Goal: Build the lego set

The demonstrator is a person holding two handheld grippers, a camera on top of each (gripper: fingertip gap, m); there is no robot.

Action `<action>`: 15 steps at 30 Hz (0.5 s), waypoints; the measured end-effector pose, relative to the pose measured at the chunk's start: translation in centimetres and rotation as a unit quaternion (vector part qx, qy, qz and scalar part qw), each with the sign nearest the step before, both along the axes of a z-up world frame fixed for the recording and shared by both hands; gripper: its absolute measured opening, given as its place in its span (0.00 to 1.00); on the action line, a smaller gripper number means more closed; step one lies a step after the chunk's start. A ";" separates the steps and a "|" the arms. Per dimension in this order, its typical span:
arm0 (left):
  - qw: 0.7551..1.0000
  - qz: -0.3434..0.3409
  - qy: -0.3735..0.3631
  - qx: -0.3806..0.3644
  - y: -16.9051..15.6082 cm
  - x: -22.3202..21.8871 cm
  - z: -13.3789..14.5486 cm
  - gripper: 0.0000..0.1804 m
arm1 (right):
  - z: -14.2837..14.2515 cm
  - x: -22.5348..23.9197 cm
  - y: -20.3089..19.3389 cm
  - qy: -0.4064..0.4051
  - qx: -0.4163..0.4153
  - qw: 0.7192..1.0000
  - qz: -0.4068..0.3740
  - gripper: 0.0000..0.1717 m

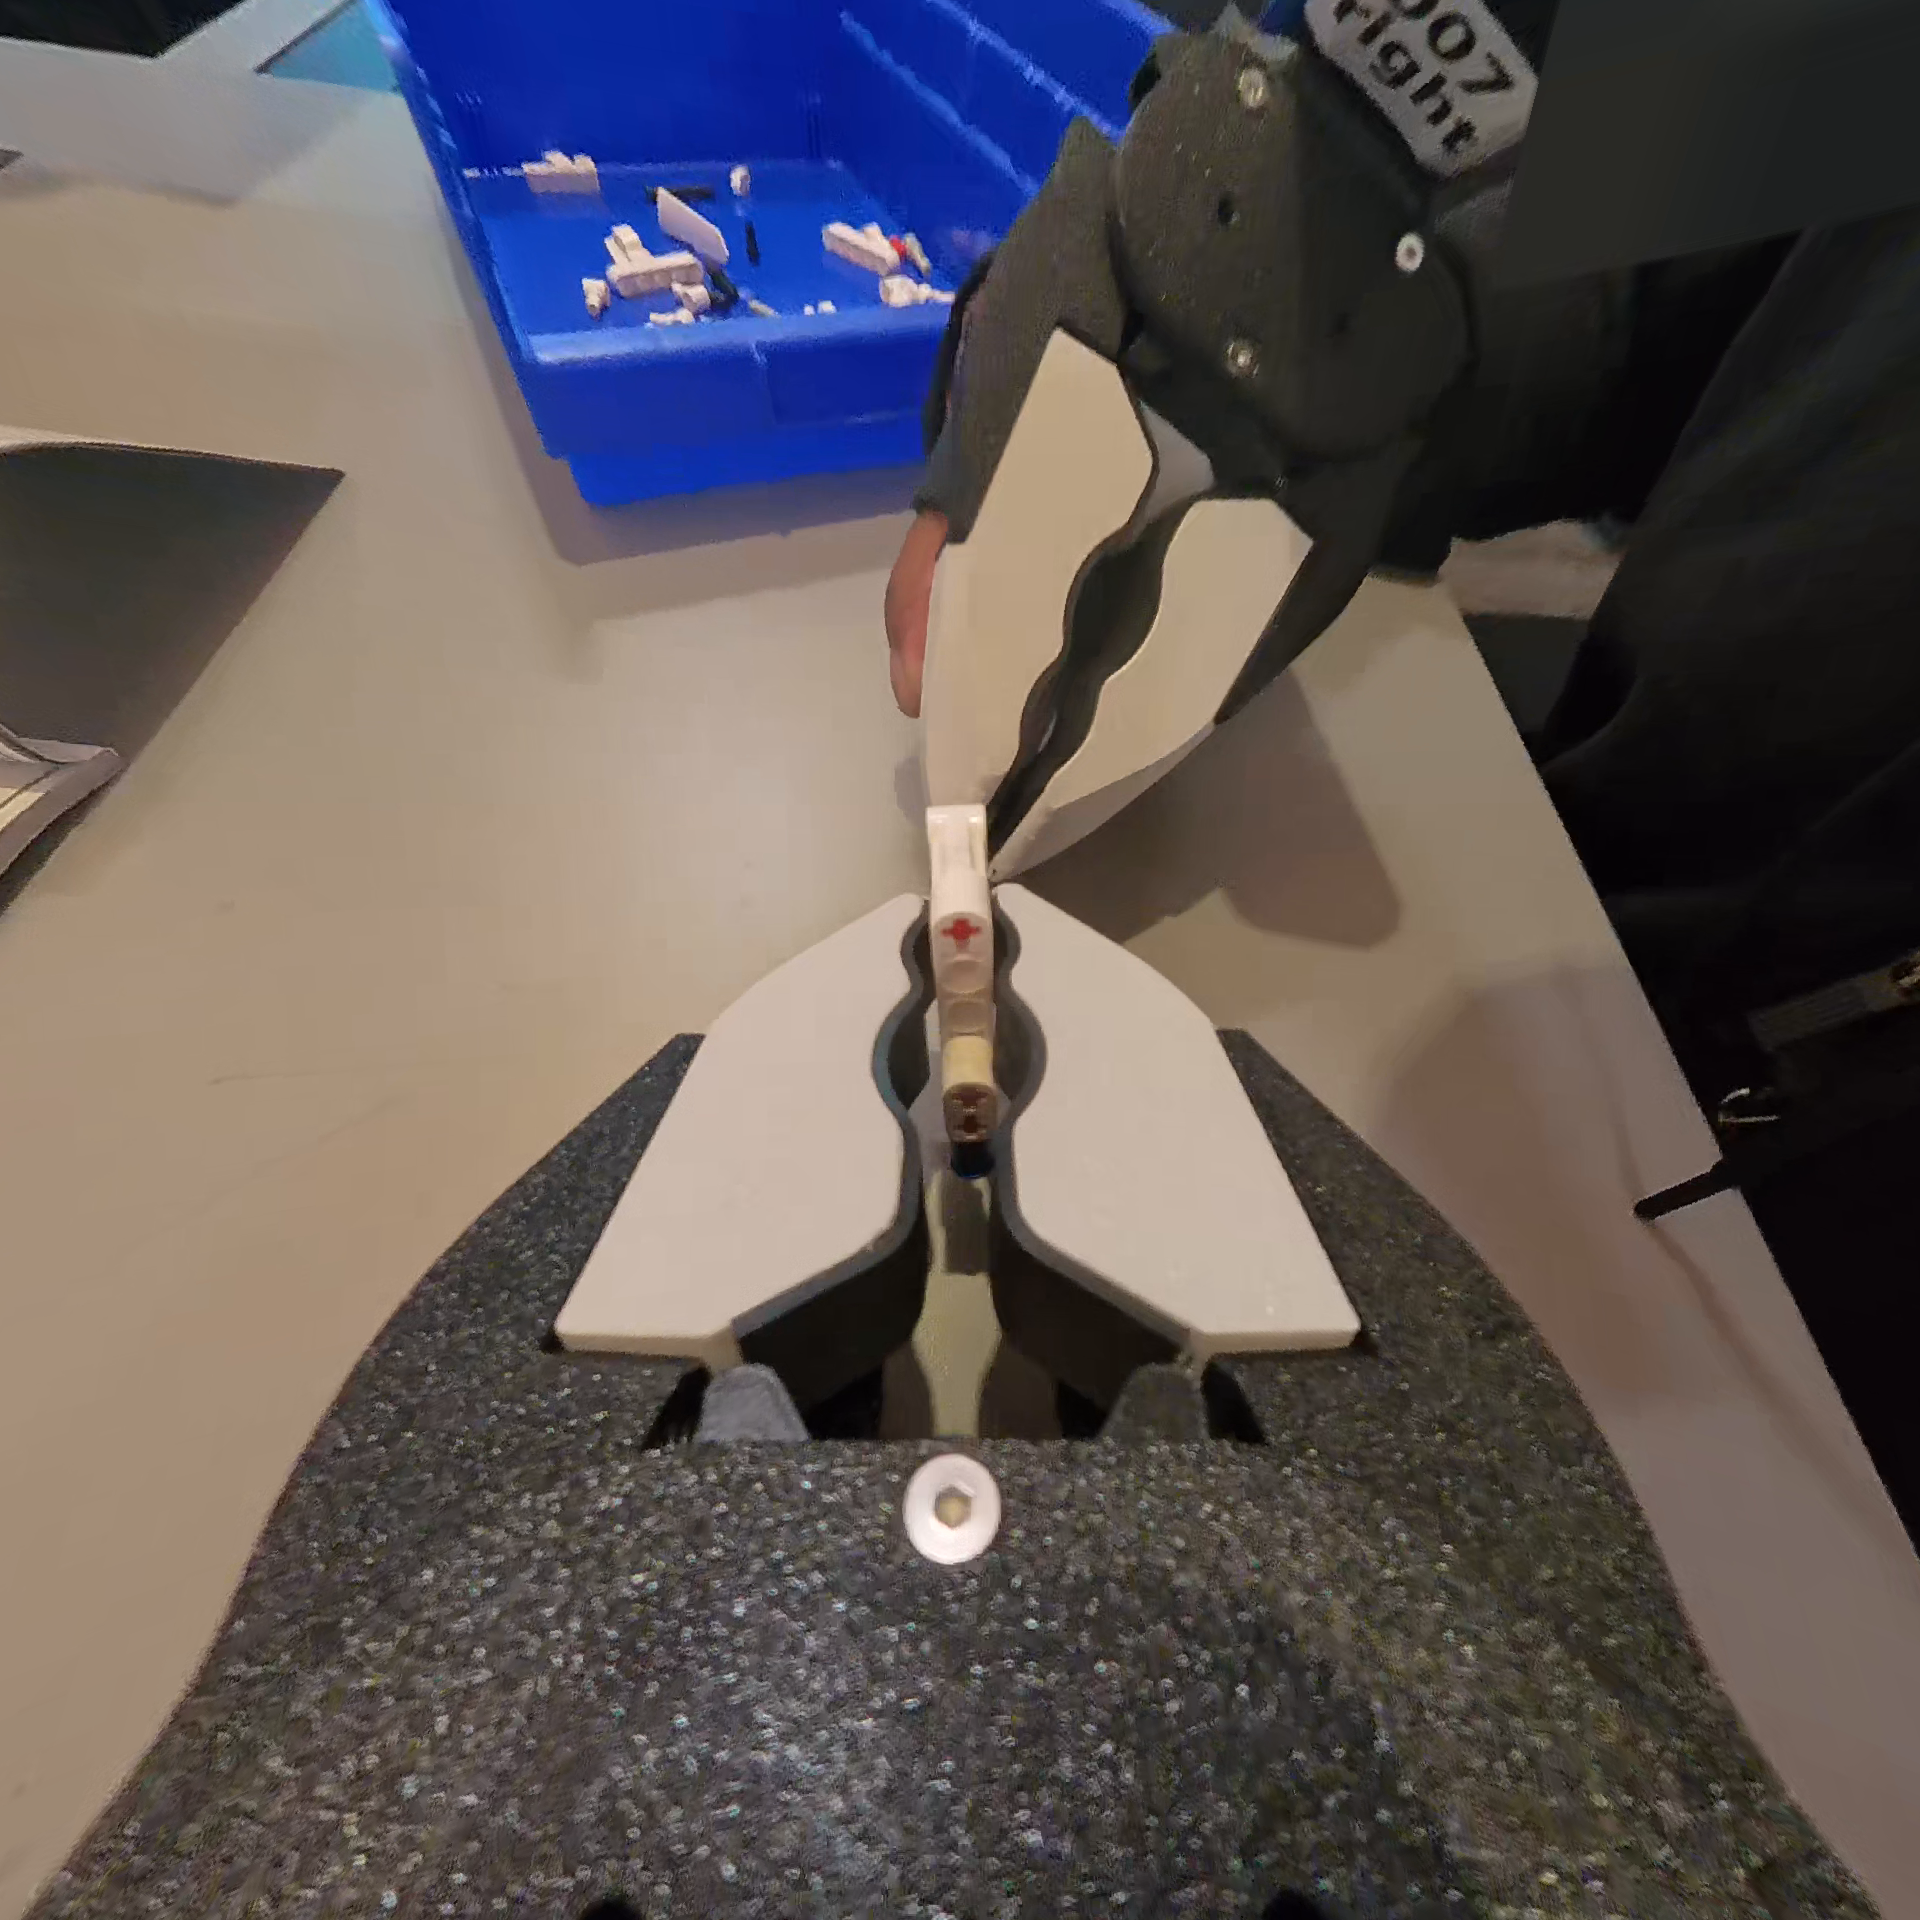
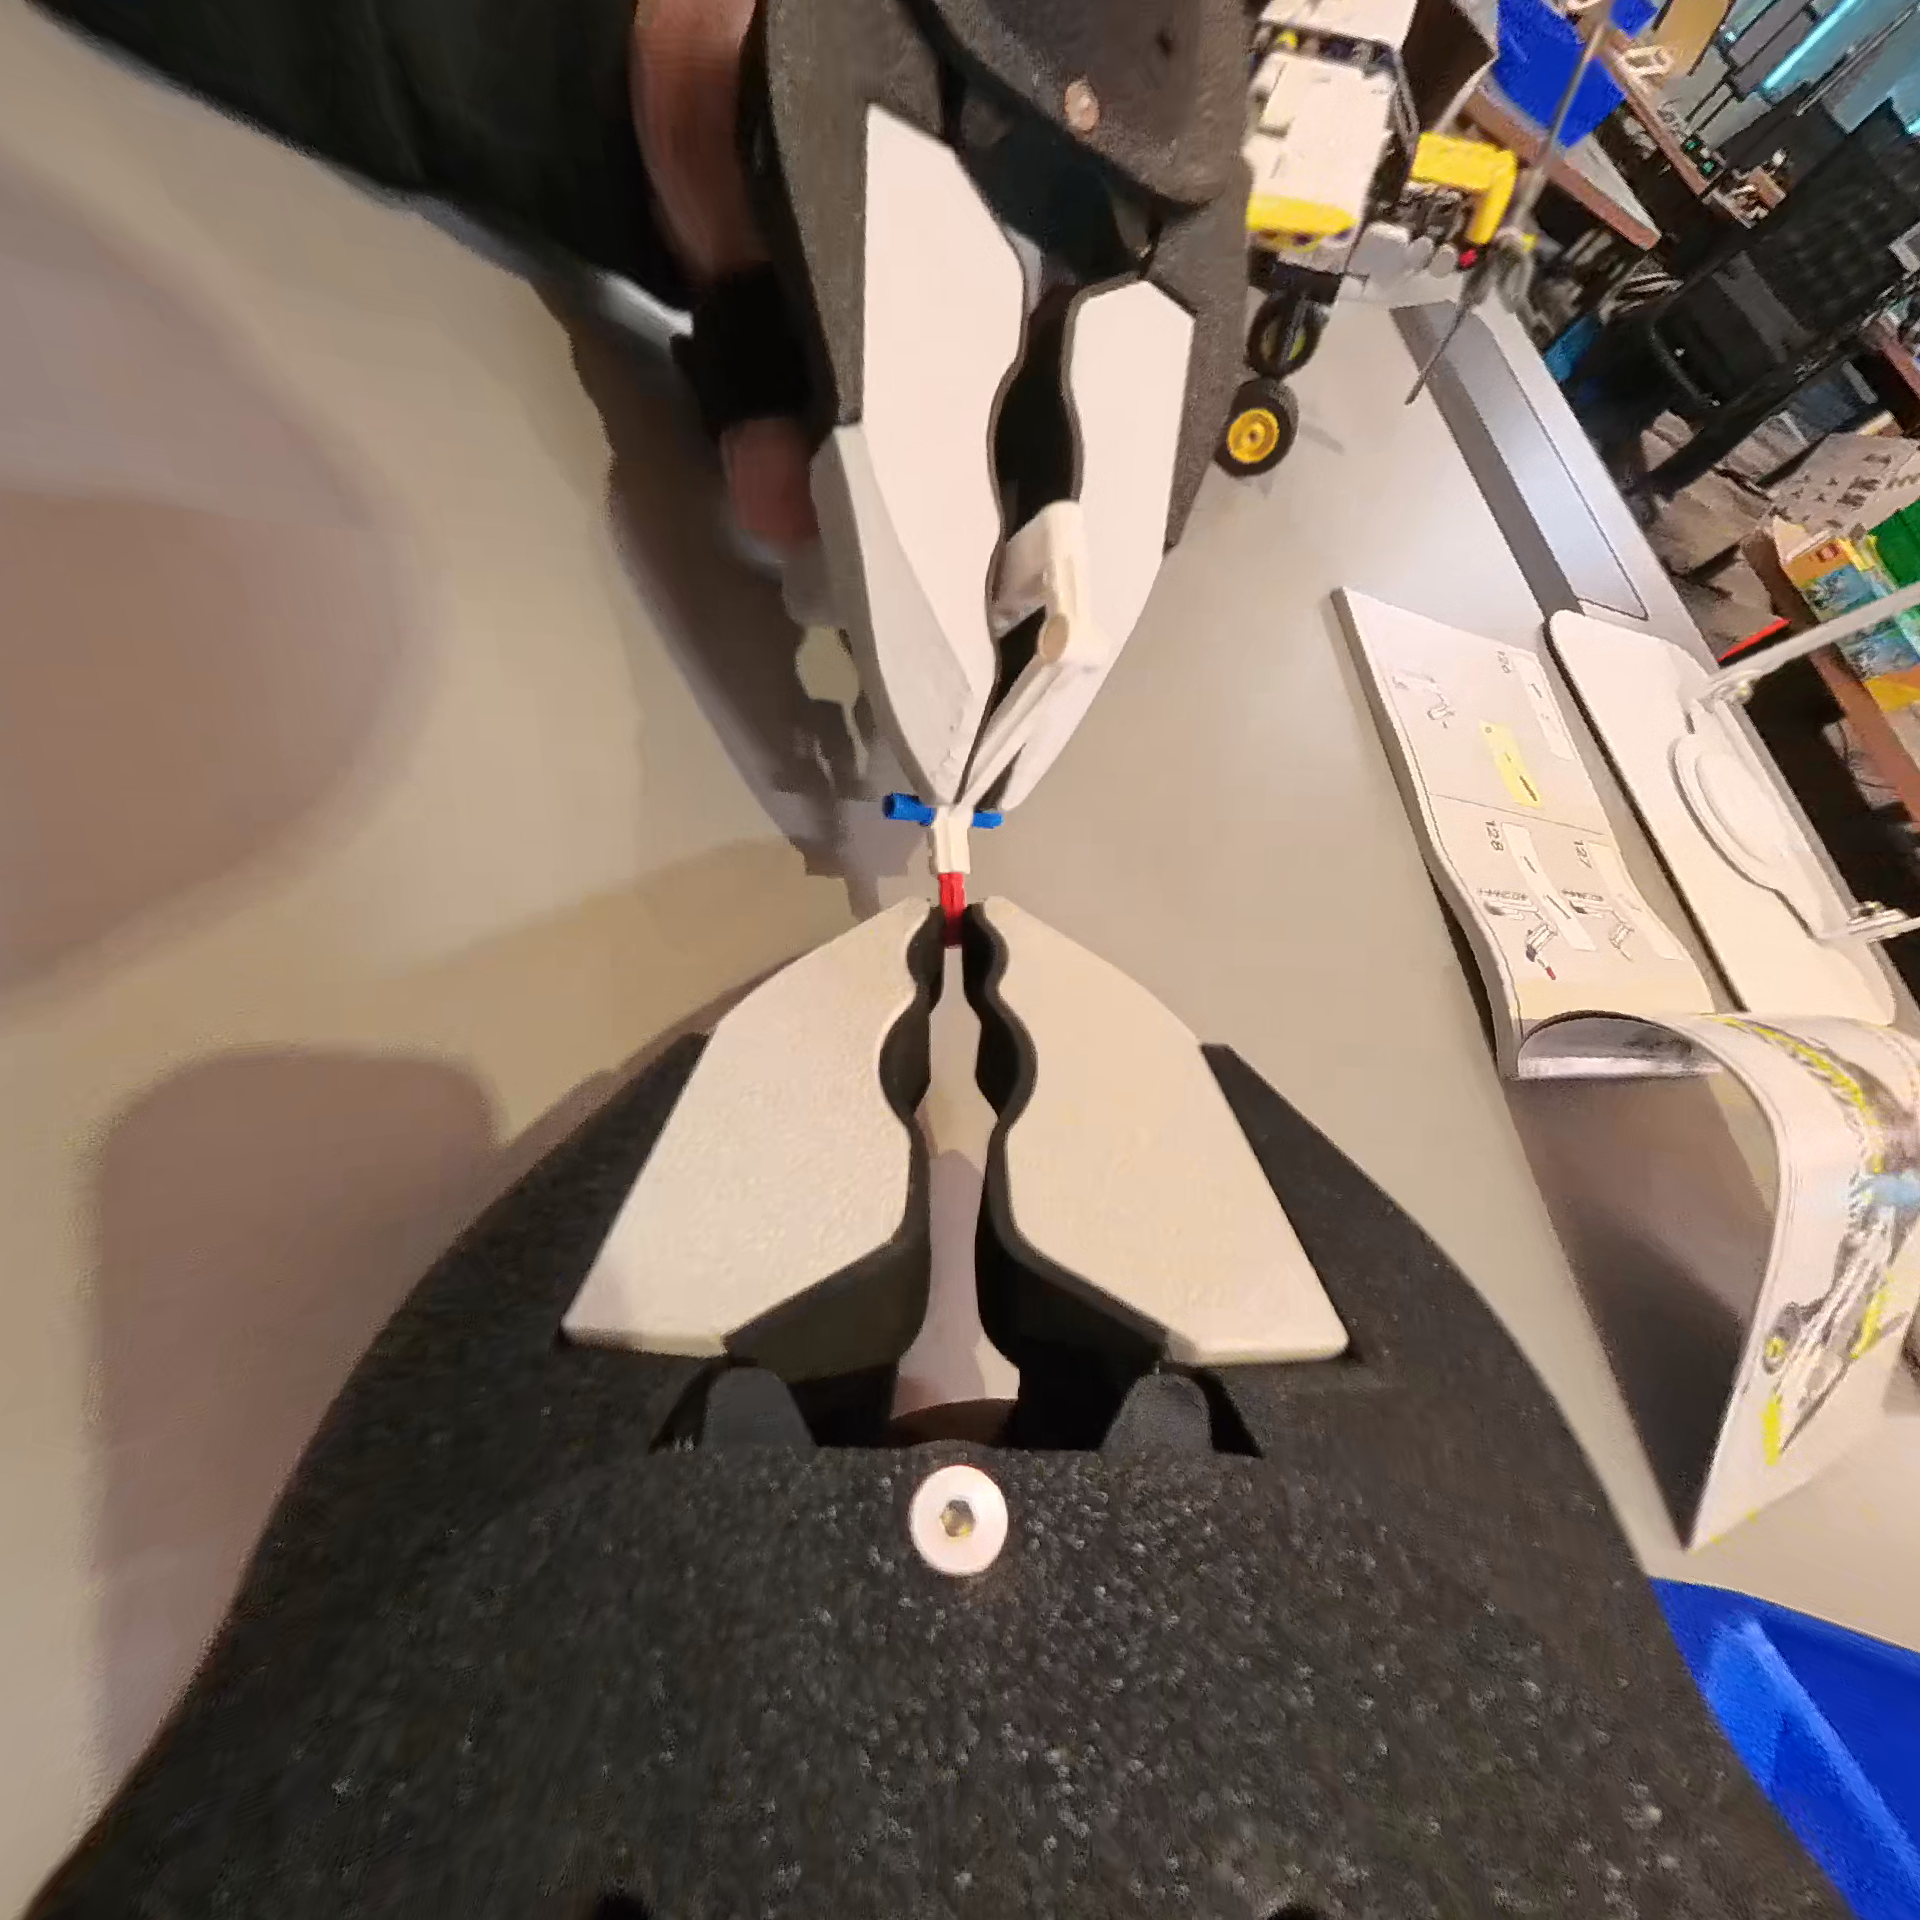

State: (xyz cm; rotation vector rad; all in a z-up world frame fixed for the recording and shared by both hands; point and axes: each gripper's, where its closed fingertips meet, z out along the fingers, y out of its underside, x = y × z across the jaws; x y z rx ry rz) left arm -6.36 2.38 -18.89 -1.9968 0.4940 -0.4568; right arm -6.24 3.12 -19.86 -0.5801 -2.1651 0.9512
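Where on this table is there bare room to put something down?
The widest bare stretch of the pale grey tabletop lies left of the tongs, between the blue plastic bin of small white bricks and the near edge. It is crowded along the far right, where the open instruction booklets and yellow-wheeled brick model sit.

From my feed I see a pale beige table (image 1: 436,790) under soft indoor light, with blurred shadows across it. A blue bin (image 1: 727,343) of small pale pieces stands at its far side. Open instruction booklets (image 2: 1538,831) lie along one edge. Beyond are cluttered shelves (image 2: 1787,156) and a yellow wheeled model (image 2: 1340,208)
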 end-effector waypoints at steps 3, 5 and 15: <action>1.000 0.011 -0.016 0.012 0.2 -0.1 0.5 0.04 | 0.5 -0.1 0.2 -0.004 -0.028 1.000 -0.008 0.01; 0.999 0.011 -0.025 0.020 0.2 -0.1 0.8 0.04 | 0.8 -0.1 0.1 -0.007 -0.043 0.999 -0.008 0.01; 0.998 0.011 -0.050 0.045 0.3 0.1 1.7 0.04 | 1.4 0.0 -0.1 -0.002 -0.065 0.998 -0.001 0.01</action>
